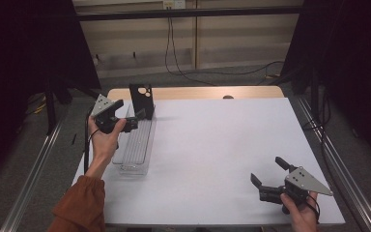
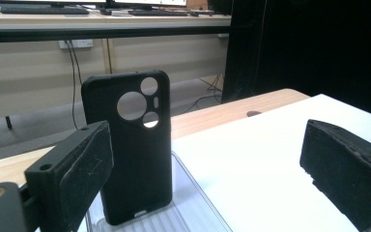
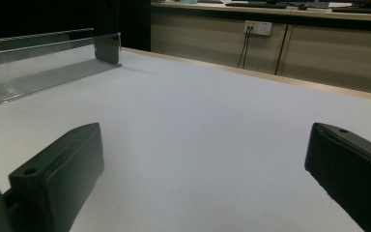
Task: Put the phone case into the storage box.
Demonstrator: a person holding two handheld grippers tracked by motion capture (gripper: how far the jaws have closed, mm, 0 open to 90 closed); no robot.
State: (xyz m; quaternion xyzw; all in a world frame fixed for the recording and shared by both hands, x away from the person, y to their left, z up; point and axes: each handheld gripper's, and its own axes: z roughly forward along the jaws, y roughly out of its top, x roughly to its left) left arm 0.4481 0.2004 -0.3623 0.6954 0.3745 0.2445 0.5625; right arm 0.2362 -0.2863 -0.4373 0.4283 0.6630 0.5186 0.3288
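A black phone case (image 1: pixel 141 99) with round camera cut-outs stands upright at the far end of a long clear plastic tray (image 1: pixel 136 153) on the left of the white table. My left gripper (image 1: pixel 129 110) hovers open just before the case, over the tray's far part. In the left gripper view the case (image 2: pixel 135 164) rises close ahead, behind the left jaw, with the open left gripper (image 2: pixel 207 179) holding nothing. My right gripper (image 1: pixel 268 171) is open near the front right corner of the table, low over bare white surface (image 3: pixel 207 174), far from the tray (image 3: pixel 38 72).
The white table top (image 1: pixel 222 140) spreads between the two grippers. A wooden strip (image 1: pixel 198 92) runs along its far edge. Black curtains stand at both sides, and cables hang on the wall behind. Metal rails flank the table on the floor.
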